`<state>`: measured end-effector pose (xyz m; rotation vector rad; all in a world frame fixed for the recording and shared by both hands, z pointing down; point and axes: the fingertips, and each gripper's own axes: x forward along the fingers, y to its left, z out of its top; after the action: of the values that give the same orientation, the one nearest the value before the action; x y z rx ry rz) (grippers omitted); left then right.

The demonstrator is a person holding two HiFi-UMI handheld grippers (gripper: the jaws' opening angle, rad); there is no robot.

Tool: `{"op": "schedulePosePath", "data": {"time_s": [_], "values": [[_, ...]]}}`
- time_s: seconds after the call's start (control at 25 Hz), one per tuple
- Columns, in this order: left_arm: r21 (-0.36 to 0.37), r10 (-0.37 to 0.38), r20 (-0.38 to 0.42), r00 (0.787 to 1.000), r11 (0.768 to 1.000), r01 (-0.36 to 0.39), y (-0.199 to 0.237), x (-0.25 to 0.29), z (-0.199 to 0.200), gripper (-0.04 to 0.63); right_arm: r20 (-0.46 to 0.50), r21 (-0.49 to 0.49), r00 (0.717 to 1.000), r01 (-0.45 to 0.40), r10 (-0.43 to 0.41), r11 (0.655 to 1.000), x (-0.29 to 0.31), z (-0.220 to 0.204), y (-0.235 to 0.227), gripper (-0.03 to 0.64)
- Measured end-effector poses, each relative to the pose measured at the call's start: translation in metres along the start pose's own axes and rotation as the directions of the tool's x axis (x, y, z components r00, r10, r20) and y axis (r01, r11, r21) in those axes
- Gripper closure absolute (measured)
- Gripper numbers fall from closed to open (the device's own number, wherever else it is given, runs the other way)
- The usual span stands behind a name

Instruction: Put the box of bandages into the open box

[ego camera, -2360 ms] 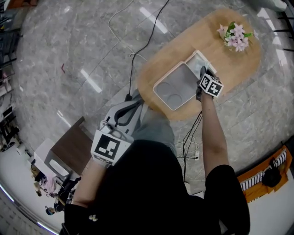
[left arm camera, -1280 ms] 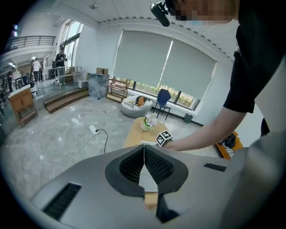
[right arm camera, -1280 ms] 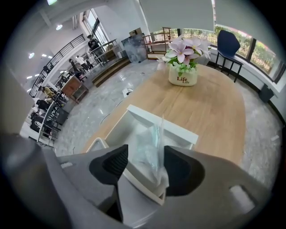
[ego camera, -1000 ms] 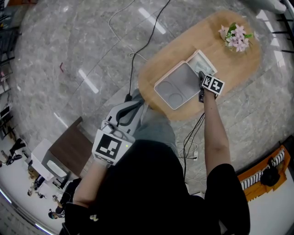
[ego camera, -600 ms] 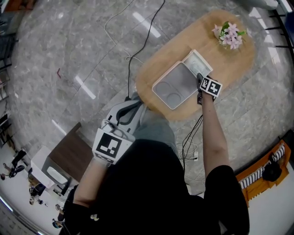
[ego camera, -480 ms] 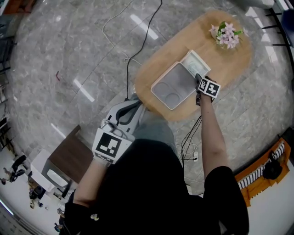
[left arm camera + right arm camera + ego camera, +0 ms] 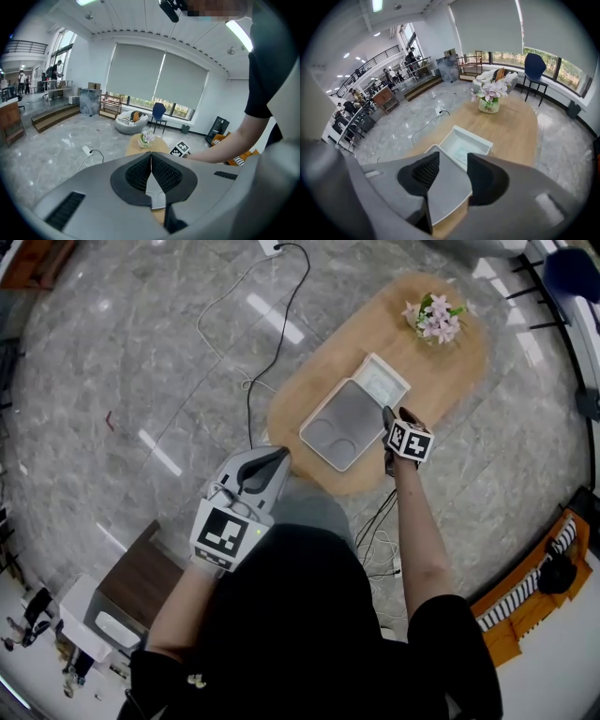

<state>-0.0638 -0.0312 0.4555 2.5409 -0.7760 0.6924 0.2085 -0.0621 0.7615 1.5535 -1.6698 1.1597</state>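
Raised clear of the open box point(image 7: 374, 357) since the earlier frames, the right hand-held gripper point(image 7: 388, 430) is seen in the head view over the worktop point(image 7: 450, 362), near the box of bandages point(image 7: 380, 383) lying inside. In the left gripper view, the left hand-held gripper point(image 7: 151, 161) is clenched on nothing. In the right gripper view, the jaws stand apart, lately narrowed, with nothing between them. The box of bandages is judged light and crushable, best gripped across its short sides.

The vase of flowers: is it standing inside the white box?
No, the vase of flowers stands on the wooden table, beyond and apart from the white box.
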Motion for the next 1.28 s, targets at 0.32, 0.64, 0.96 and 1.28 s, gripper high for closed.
{"op": "schedulePosePath", "data": {"time_s": [0.32, 0.64, 0.96, 1.28], "values": [[0.04, -0.058, 0.033, 0.998, 0.998, 0.057, -0.002, -0.003, 0.015, 0.583, 0.104, -0.003, 0.994, -0.039, 0.039, 0.999, -0.055, 0.014, 0.033, 0.577], [0.084, -0.132, 0.058, 0.99, 0.988, 0.127, -0.007, -0.007, 0.029, 0.583, 0.224, -0.018, 0.974, -0.03, 0.033, 0.999, -0.12, 0.035, 0.062, 0.618], [0.127, -0.195, 0.071, 0.978, 0.975, 0.185, -0.014, -0.004, 0.045, 0.583, 0.353, -0.034, 0.935, -0.011, 0.022, 0.999, -0.196, 0.053, 0.094, 0.618], [0.189, -0.257, 0.084, 0.963, 0.953, 0.237, -0.025, -0.006, 0.068, 0.583, 0.455, -0.058, 0.89, 0.008, 0.019, 0.998, -0.27, 0.061, 0.127, 0.618]]}}
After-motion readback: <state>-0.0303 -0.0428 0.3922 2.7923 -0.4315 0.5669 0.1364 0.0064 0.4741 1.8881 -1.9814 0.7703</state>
